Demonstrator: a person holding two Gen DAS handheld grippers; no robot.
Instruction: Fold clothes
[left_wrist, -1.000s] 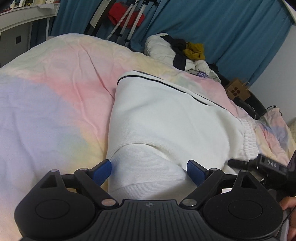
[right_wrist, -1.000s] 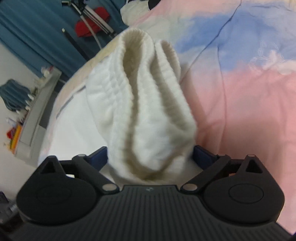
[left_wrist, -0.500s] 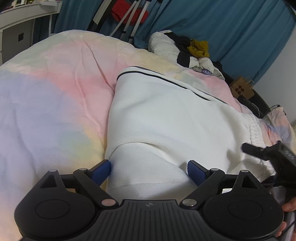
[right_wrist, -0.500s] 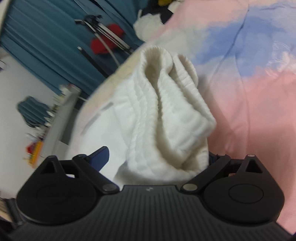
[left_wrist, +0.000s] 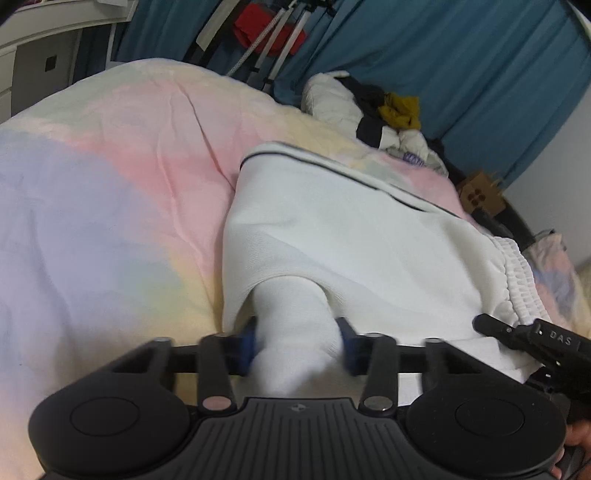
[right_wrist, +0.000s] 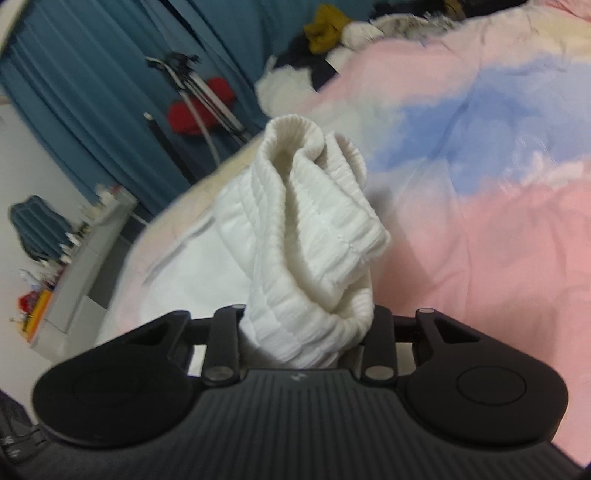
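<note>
White garment (left_wrist: 351, 236), a knit piece with a thin dark stripe along its far hem, lies spread across the pastel bedspread (left_wrist: 110, 206) in the left wrist view. The left gripper (left_wrist: 297, 345) has a bunched fold of the near edge between its blue pads (left_wrist: 246, 341), and its jaws are closing, the cloth already pinched into a narrow neck there. Gripping at this corner likely gives one of two lifting points, so the near edge can be carried over as a straight line. To the left of the garment the bedspread lies bare and wide; at the far end a pile of clothes (left_wrist: 373, 110) sits well apart from the striped hem. The other gripper's black body pokes in at the right edge, near the ribbed waistband (left_wrist: 517, 280).

In the right wrist view, the right gripper (right_wrist: 306, 338) has a thick gathered wad of that ribbed band (right_wrist: 314, 229) standing up between its fingers; its jaws are closing too, with the cloth filling the gap. Holding the band here probably matches the left hold. Pink and blue bedspread stretches open to the right, while the bed's edge, a tripod (right_wrist: 199, 96) and a desk (right_wrist: 92, 243) lie off to the left, so the safer room for a fold looks to be forward over the garment itself.
</note>
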